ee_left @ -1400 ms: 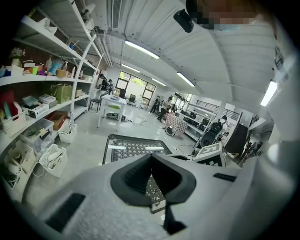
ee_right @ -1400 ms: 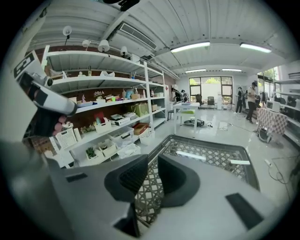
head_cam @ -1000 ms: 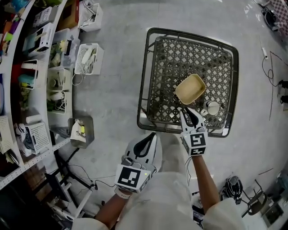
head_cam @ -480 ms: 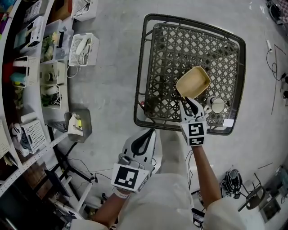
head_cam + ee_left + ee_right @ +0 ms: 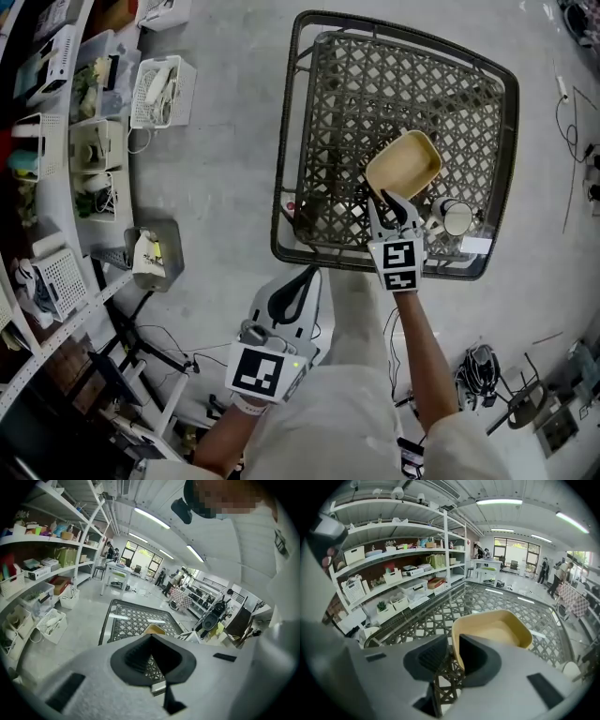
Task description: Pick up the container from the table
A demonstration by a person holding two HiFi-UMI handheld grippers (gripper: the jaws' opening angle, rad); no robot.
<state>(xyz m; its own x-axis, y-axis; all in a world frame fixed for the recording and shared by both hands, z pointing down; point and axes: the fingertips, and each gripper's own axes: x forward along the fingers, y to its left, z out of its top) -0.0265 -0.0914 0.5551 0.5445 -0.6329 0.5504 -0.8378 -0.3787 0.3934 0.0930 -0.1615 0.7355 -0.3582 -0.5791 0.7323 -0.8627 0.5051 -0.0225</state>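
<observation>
A tan, rounded-square container (image 5: 405, 161) (image 5: 497, 630) lies empty on the black lattice table (image 5: 281, 187), near its front right. My right gripper (image 5: 389, 202) (image 5: 452, 651) is open with its jaws astride the container's near rim, one inside the wall and one outside, and a narrow gap still shows. My left gripper (image 5: 314, 274) (image 5: 151, 639) hangs low in front of the person's body, off the table, shut and holding nothing. In the left gripper view the container (image 5: 154, 630) shows just beyond the jaw tips.
A small white cup (image 5: 457, 217) (image 5: 569, 667) sits on the table right of my right gripper, with a white label (image 5: 475, 245) near the front rim. White baskets (image 5: 159, 89) and a grey bin (image 5: 155, 253) stand on the floor by the shelves at left. Cables lie at right.
My right gripper has moved forward over the table's front edge until its jaws straddle the container's near rim. The left gripper has stayed low near the body.
</observation>
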